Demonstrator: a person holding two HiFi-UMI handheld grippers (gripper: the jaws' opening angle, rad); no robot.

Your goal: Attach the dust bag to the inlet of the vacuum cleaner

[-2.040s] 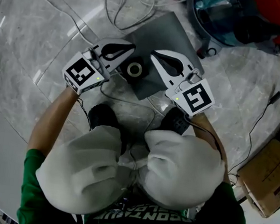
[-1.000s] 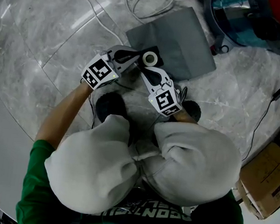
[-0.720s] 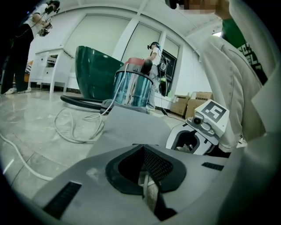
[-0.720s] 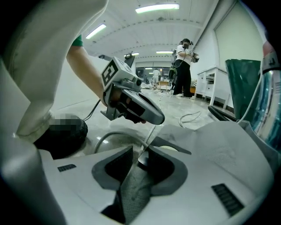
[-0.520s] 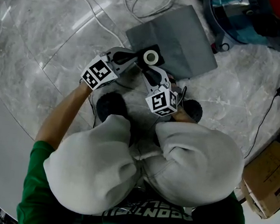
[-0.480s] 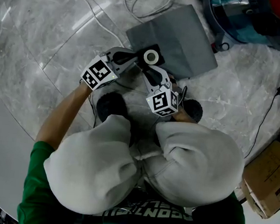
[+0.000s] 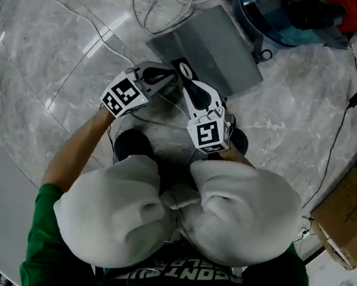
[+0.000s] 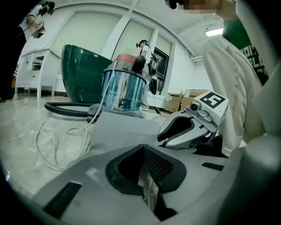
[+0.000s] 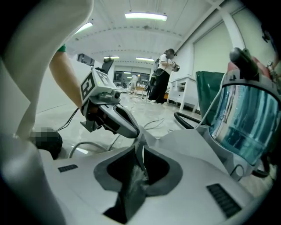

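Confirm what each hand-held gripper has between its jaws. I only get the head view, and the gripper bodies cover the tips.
Observer: The left gripper view shows the left hand-held gripper shut on a thin pale strip at the near edge of the dust bag.
Operator: Give me the right one.
Observer: In the right gripper view, the right hand-held gripper is shut on a dark grey fold of that same edge.
Operator: Tell me what stands beyond the bag; my view crops it.
Observer: In the left gripper view the vacuum cleaner stands upright with a clear blue canister, and a black hose runs off from its base to the left.
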